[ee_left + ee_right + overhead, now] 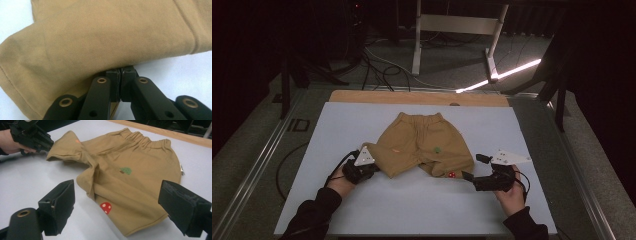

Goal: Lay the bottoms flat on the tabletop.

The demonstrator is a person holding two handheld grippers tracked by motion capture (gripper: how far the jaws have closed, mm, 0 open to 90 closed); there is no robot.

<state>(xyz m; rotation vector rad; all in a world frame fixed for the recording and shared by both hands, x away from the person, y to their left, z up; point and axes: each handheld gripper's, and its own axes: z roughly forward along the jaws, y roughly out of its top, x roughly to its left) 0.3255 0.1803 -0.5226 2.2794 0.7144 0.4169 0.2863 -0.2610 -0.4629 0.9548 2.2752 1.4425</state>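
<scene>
A pale blue-grey table (362,210) carries a wooden strip (412,97) along its far edge; beyond it on the floor stand a white frame (457,25), tangled cables (377,65) and a bright light bar (512,72). Tan shorts (424,142) lie mid-table, waistband away from the person, with a green tree print (125,171) and a red mushroom print (106,207). The left gripper (121,75) has its jaws pressed together on a shorts leg hem, lifting it. The right gripper (117,205) hovers just beside the other leg, jaws wide apart, nothing between them.
</scene>
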